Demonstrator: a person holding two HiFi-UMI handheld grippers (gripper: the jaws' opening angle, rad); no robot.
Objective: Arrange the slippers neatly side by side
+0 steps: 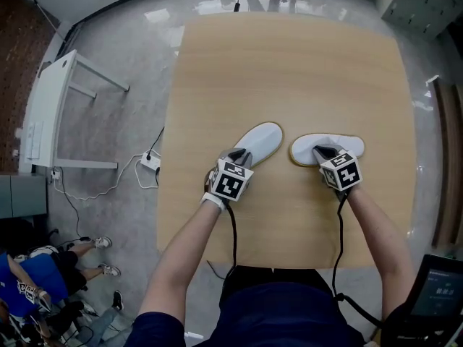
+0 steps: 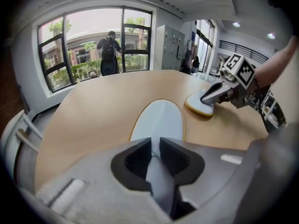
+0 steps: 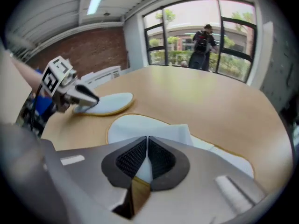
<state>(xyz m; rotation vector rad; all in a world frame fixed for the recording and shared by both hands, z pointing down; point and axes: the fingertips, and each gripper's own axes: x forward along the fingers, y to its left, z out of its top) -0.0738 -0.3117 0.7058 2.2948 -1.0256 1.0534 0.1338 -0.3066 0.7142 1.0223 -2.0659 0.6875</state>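
As they lie askew, white slippers (image 1: 264, 139) (image 1: 340, 145), yellow-edged

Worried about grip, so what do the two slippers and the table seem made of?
Left slipper and right slipper: probably thin white cloth, matte, with a yellowish edge trim; both lie flat. Table: pale wood-look top, satin sheen, possibly laminate; real wood can't be ruled out.

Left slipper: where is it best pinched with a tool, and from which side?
Probably its near end, from the person's side. The left slipper lies flat on the table, thin-edged, its long axis running away and rightward, so that end faces the left tool squarely and slips between the jaws. That tool is shut on it there now.
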